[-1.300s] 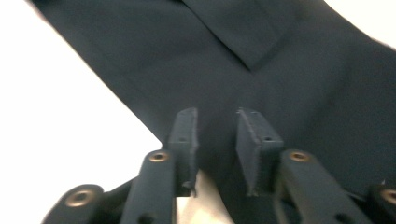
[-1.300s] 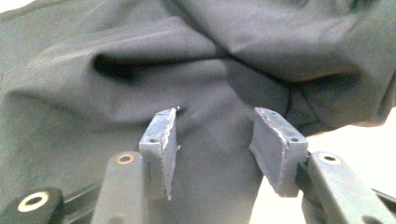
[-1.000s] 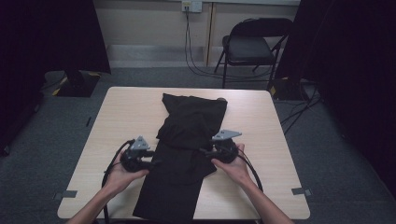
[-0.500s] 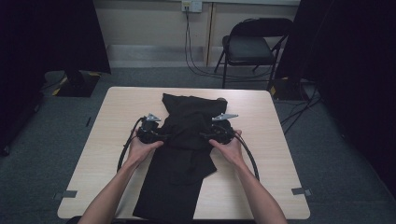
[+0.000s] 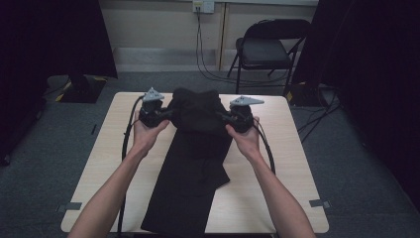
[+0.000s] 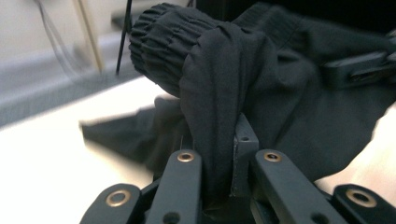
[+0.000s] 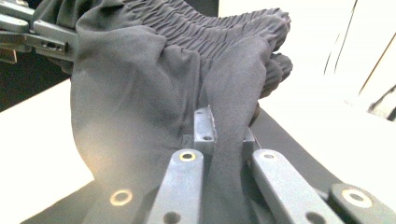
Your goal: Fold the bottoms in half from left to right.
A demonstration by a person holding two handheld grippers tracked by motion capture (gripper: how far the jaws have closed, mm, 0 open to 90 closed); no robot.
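A black garment (image 5: 190, 168) with an elastic gathered band lies lengthwise down the middle of the light wooden table (image 5: 277, 198). Its far part is lifted and folded toward the back. My left gripper (image 5: 166, 115) is shut on the cloth's left edge; the fabric (image 6: 215, 116) is pinched between its jaws, with the gathered band (image 6: 163, 42) bunched above. My right gripper (image 5: 222, 118) is shut on the right edge, where the cloth (image 7: 229, 121) runs between the jaws and the gathered band (image 7: 210, 28) sits above. Both grippers hold the fold near the table's far end.
A black folding chair (image 5: 265, 49) stands beyond the table's far right corner. Cables (image 5: 203, 54) hang from a wall outlet. Dark curtains flank both sides. Each gripper's cable (image 5: 130, 134) loops over the tabletop beside the forearms. Tape marks (image 5: 319, 203) sit on the carpet.
Both grippers have moved away from the person toward the table's far end, carrying the garment's pinched edges with them and folding its middle over the far part.
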